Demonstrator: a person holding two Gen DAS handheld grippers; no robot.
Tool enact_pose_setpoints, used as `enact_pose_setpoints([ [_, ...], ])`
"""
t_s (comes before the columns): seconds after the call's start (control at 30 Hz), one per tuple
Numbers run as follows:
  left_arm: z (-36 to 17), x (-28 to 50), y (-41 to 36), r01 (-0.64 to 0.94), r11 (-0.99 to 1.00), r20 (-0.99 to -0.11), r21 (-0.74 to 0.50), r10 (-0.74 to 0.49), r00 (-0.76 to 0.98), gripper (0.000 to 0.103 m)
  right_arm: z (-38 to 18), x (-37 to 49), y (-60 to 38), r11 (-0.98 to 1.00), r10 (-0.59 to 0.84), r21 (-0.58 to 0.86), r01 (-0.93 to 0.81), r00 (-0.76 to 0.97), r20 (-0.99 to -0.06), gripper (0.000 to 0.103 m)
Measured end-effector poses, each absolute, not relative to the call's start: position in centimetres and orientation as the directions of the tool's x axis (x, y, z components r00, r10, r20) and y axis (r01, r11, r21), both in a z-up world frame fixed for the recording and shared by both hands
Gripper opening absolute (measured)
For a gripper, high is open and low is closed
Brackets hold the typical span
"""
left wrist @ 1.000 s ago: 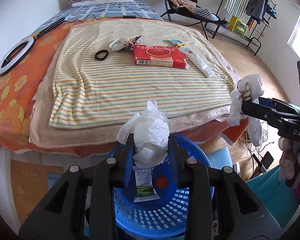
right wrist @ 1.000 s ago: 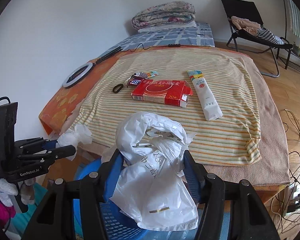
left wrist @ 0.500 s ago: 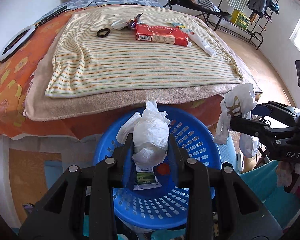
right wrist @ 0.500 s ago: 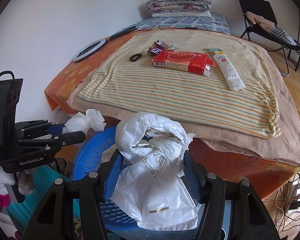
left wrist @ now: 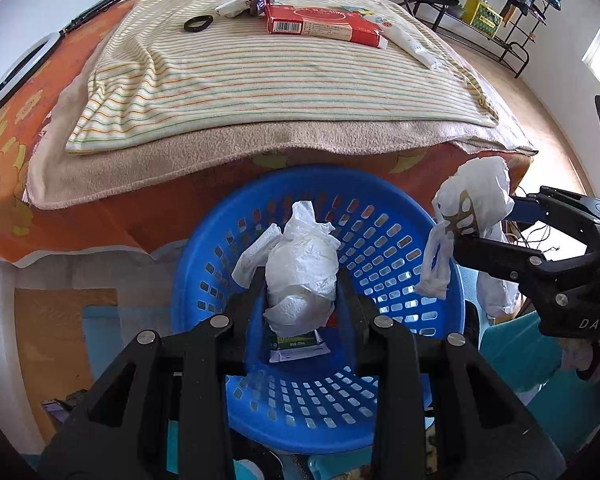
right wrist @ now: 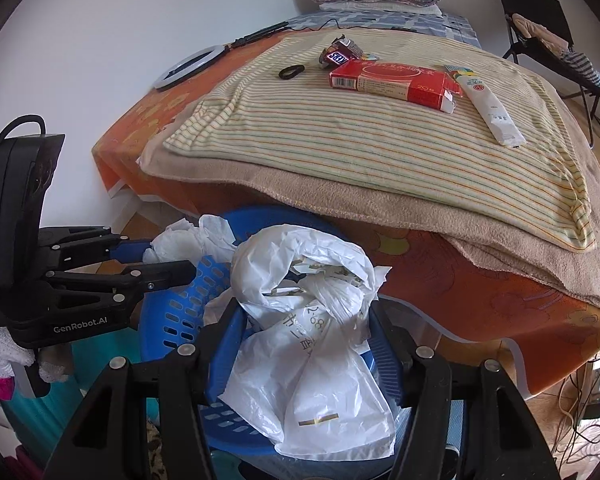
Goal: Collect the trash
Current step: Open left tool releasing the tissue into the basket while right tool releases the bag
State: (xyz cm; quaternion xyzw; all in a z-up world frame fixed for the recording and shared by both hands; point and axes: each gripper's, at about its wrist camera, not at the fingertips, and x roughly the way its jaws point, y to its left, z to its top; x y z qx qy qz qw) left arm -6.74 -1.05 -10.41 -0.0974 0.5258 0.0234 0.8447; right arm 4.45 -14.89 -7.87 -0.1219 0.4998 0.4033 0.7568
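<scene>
crumpled white tissue wad [left wrist: 302,276] clenched in left fingers [left wrist: 302,280], white plastic bag [right wrist: 308,320] gripped in right fingers [right wrist: 308,344], both now lowered from bed level over round blue perforated plastic basket [left wrist: 380,208], ready to drop.

The plastic bag [right wrist: 308,344] hides most of the blue basket [right wrist: 180,308]; the packet's [left wrist: 298,346] print seems unreadable.
</scene>
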Motion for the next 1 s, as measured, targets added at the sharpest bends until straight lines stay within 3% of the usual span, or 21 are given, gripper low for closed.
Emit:
enact_pose_setpoints([
  [0.27, -11.0, -6.6, -0.8, -0.157, 0.979, -0.903, -0.13, -0.052, 0.426, 0.036, -8.5, 4.1, -14.3, 0.631, 0.481, 0.219, -0.744, 0.155, -0.863, 0.067],
  [0.33, -11.1, -6.6, -0.7, -0.163, 0.978, -0.903, -0.127, -0.046, 0.427, 0.051, -8.5, 3.9, -14.2, 0.627, 0.476, 0.211, -0.75, 0.155, -0.866, 0.067],
  [0.4, -11.0, -6.7, -0.6, -0.168, 0.978, -0.901, -0.124, -0.04, 0.432, 0.056, -8.5, 3.9, -14.1, 0.626, 0.472, 0.207, -0.752, 0.155, -0.868, 0.069],
  [0.63, -11.1, -6.6, -0.3, -0.179, 0.977, -0.905, -0.117, -0.031, 0.424, 0.056, -8.3, 3.9, -14.2, 0.635, 0.465, 0.19, -0.749, 0.175, -0.868, 0.081],
  [1.0, -11.0, -6.6, 0.1, -0.198, 0.973, -0.906, -0.121, -0.027, 0.423, 0.063, -7.9, 3.7, -14.2, 0.643, 0.441, 0.146, -0.752, 0.207, -0.873, 0.083],
])
